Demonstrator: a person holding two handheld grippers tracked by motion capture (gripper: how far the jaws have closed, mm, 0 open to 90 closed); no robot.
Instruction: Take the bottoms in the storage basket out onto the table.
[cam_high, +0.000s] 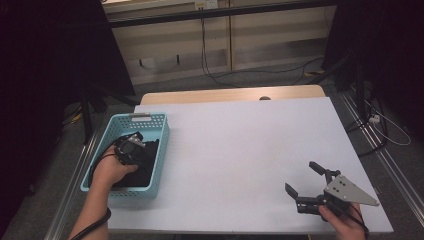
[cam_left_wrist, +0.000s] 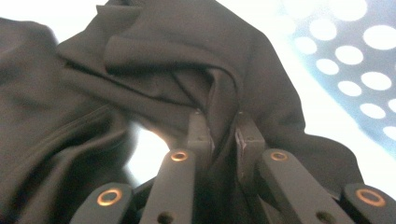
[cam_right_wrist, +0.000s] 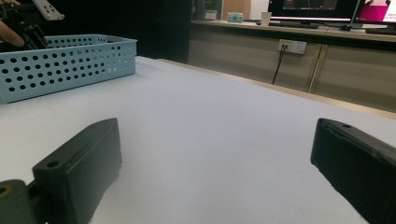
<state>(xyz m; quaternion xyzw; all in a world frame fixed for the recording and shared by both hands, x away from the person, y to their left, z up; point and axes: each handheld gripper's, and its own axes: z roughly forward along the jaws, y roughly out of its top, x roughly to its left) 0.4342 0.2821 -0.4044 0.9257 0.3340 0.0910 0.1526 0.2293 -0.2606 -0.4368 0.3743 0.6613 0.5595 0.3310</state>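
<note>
A light blue perforated basket stands at the table's left edge with a black cloth in it. My left gripper reaches down into the basket. In the left gripper view its jaws pinch a fold of the black cloth between the pads, and my left gripper is shut on it. My right gripper rests near the table's front right corner, held by a hand, jaws wide apart with nothing between them. In the right gripper view my right gripper shows bare white table between its fingers.
The white table top stretches between the two hands. The basket appears at the far left of the right gripper view. Behind the table are wooden cabinets, cables on the floor and dark stands at both sides.
</note>
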